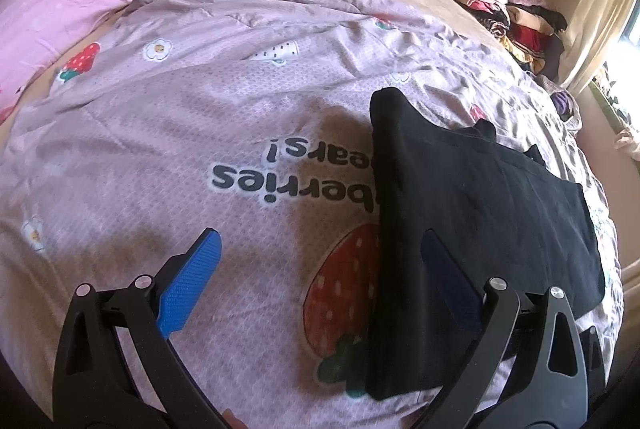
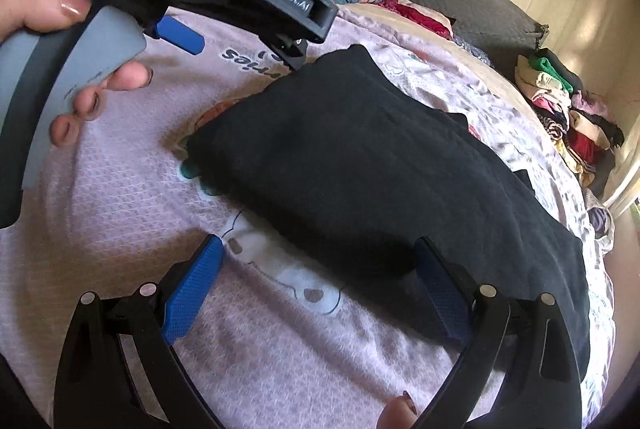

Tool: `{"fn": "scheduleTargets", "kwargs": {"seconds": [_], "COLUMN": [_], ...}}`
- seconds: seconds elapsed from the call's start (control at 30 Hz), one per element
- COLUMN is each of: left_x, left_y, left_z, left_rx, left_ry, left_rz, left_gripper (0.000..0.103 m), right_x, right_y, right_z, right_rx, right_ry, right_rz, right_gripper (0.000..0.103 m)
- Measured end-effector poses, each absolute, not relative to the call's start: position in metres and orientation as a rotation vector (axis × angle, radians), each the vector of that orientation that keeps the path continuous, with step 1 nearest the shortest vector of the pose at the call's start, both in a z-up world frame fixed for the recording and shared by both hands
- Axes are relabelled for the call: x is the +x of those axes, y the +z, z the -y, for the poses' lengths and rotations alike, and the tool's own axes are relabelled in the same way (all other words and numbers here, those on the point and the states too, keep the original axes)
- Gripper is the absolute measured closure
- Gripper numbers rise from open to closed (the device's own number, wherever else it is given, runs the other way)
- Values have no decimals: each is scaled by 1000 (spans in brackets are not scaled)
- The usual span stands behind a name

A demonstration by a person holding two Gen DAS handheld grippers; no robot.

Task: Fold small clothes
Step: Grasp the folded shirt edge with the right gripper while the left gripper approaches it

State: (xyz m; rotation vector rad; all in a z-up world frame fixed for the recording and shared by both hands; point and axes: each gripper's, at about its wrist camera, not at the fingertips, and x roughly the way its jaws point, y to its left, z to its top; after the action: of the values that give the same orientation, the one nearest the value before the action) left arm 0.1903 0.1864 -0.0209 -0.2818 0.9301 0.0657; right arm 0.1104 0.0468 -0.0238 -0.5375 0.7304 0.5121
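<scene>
In the left wrist view, the left gripper (image 1: 320, 253) is being held above the bed with its jaws spread wide apart and nothing between them. Its left blue pad is showing over the lilac printed bedsheet (image 1: 168, 133), while its right pad is lying in shadow against the near edge of the black garment (image 1: 480, 197). The garment is being seen folded into a long strip, resting flat on the sheet at the right side of the frame, partly covering a strawberry print (image 1: 340, 289). A pile of folded clothes (image 1: 504, 9) is being shown at the far right edge of the bed.

In the right wrist view, the right gripper (image 2: 320, 261) is likewise being held with its jaws wide apart, empty, its right pad just at the garment's near edge. The black garment (image 2: 360, 157) is lying across the middle of the sheet. The left gripper (image 2: 180, 37) is being gripped by a hand (image 2: 60, 41) at the upper left.
</scene>
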Motion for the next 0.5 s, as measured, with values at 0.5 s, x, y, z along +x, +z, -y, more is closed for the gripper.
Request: {"fn": "scheduleTargets", "kwargs": {"seconds": [0.5], "left_x": [221], "left_y": [-34], "left_z": [-194], "left_rx": [-318], "left_ry": [75], "left_rz": [-968], "left_gripper": [10], "right_x": [147], "right_y": [-34], "right_z": [-72], "right_rx": [-632], "right_ry": [472], "right_rz": [-666], "right_gripper": [6]}}
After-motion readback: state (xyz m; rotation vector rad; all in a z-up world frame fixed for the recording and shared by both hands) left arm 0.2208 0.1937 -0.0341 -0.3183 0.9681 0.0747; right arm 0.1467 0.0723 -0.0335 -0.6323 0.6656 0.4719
